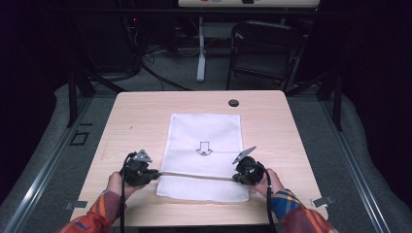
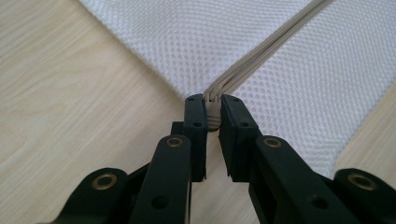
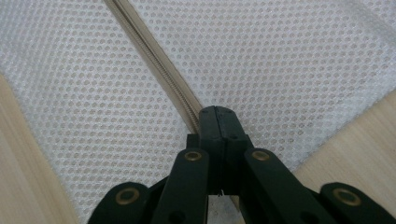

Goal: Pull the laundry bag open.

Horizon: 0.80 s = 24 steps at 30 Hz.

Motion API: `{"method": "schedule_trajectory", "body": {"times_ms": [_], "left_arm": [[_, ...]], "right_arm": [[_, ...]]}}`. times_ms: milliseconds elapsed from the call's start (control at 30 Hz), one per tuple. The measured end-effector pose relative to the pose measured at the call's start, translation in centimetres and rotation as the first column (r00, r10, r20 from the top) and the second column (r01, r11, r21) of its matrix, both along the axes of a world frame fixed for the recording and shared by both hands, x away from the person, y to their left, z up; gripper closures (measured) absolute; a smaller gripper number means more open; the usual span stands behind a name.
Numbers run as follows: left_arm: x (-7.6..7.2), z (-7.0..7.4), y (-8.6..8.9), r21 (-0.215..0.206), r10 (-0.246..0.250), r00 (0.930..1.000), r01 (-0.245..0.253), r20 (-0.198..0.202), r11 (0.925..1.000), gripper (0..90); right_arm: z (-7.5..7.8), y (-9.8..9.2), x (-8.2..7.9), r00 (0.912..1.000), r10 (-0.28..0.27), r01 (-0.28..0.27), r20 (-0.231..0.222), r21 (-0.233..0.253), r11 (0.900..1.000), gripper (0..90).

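White mesh bag [image 1: 204, 155] lies flat mid-bench, arrow print up; its beige zipper [image 1: 194, 174] runs across the near end, between our two sets of fingers. Left gripper [image 2: 214, 116] clamps the zipper's end at the bag's left edge. Right gripper [image 3: 215, 126] sits pinched tight on the zipper line near the right edge; what's between its fingers we cannot tell. Bench [image 1: 136, 111] bare around; dark grommet [image 1: 233, 103] beyond the bag, folding chair [image 1: 262, 53] behind. Nothing blocks the fingers.

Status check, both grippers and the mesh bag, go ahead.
Left gripper shut on zipper end at bag edge. Right gripper shut on zipper farther along. Bag flat on table. Nothing in the way.
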State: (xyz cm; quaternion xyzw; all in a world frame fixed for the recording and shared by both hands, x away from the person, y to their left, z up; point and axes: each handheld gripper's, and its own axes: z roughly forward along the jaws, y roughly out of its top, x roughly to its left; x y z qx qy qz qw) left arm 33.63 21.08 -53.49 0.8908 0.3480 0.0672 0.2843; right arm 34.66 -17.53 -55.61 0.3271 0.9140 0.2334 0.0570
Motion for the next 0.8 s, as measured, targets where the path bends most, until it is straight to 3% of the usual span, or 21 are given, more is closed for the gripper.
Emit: {"method": "schedule_trajectory", "body": {"times_ms": [233,800], "left_arm": [[-0.22,-0.03,0.20,-0.001,0.016,0.9999,-0.016,0.000,0.9999,81.2],[0.26,-0.49,-0.08,0.023,0.020,0.9986,-0.019,-0.049,0.9996,81.0]], "right_arm": [[-0.01,0.03,-0.01,1.0000,-0.001,0.001,-0.001,0.003,1.000,90.0],[-0.03,0.06,-0.01,1.0000,0.002,-0.002,0.001,0.008,1.000,90.0]]}}
